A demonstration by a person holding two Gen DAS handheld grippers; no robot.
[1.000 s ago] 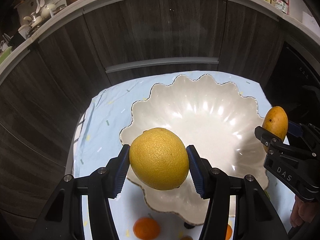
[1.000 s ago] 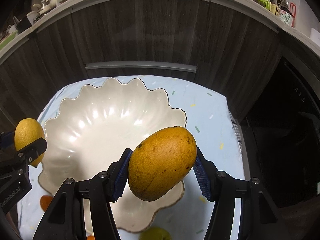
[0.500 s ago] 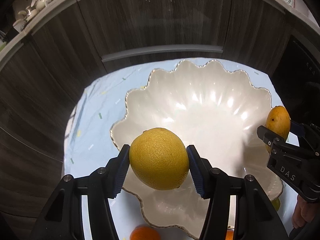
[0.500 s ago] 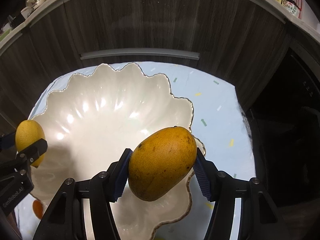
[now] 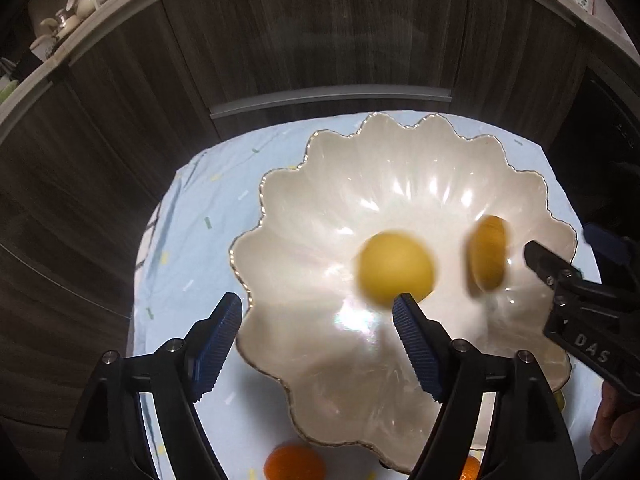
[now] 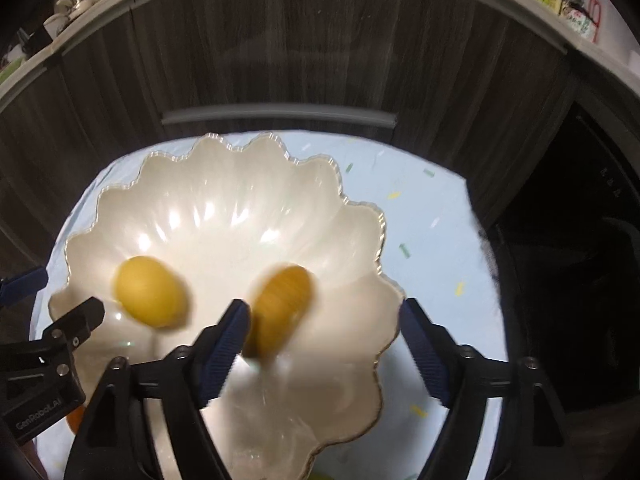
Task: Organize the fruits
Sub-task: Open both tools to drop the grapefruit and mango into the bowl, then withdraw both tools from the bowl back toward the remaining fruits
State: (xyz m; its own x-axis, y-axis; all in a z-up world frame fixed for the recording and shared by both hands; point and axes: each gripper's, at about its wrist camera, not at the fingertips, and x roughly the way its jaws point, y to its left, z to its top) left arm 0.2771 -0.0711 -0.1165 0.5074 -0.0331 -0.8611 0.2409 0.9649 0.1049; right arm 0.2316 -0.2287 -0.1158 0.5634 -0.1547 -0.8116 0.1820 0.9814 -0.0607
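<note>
Both fruits dropped as my jaws were just opening: left gripper (image 5: 317, 320) and right gripper (image 6: 323, 326) stood wide and empty, the orange (image 5: 395, 267) and mango (image 6: 283, 305) blurred inside the bowl (image 5: 280, 280). Releasing lower would have softened their landing.

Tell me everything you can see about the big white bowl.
The bowl is wide, shallow and glossy white, like glazed ceramic or pearly glass, with a scalloped, wavy rim edged in a thin gold line and ribs fanning inward. It sits upright on a pale blue cloth with small confetti marks. Two motion-blurred fruits are over its basin: a round yellow orange and a darker mango; whether they touch it yet cannot be told. A small orange lies outside by its near rim.
</note>
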